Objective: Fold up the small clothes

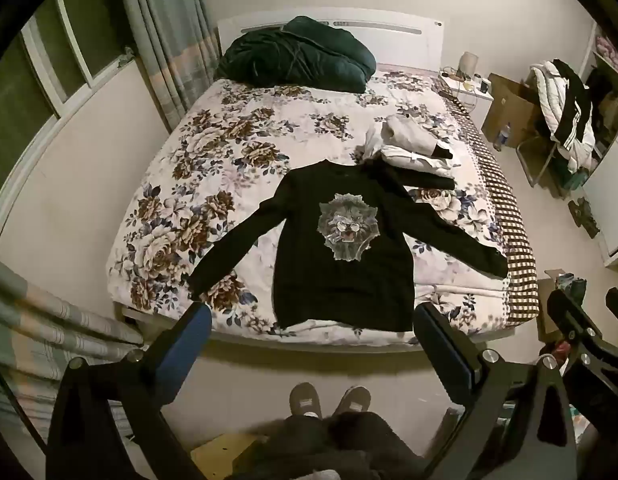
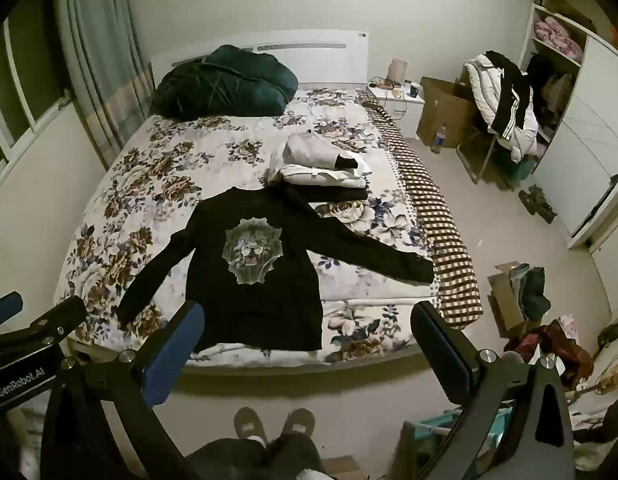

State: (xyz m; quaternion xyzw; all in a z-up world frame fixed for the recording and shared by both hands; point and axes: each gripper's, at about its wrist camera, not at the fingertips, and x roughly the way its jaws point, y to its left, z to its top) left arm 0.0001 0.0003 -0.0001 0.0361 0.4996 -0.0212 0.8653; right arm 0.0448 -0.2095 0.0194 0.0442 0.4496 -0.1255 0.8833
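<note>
Both claws hang in the air, back from the foot of the bed (image 1: 521,248). Left claw (image 1: 311,320) is wide open and holds nothing. Right claw (image 2: 307,320) is wide open too, and holds nothing. Under them are two feet in grey slippers (image 2: 273,426) on the floor.

On the bed, close to its foot, lies a black shirt (image 1: 345,276). It lies flat, face up, with both sleeves spread out to the sides. Its bottom edge is near the foot of the bed. A grey lion face (image 1: 348,227) is on its chest. The right sleeve reaches almost to the checked blanket (image 2: 441,236) on the right side of the bed.

Just past the shirt's collar, farther up the bed, sits a pile of folded clothes (image 2: 321,166), white on top and black below. The pile touches the shirt near its right shoulder.

At the head of the bed is a dark green quilt (image 1: 297,54), all bunched up.
</note>
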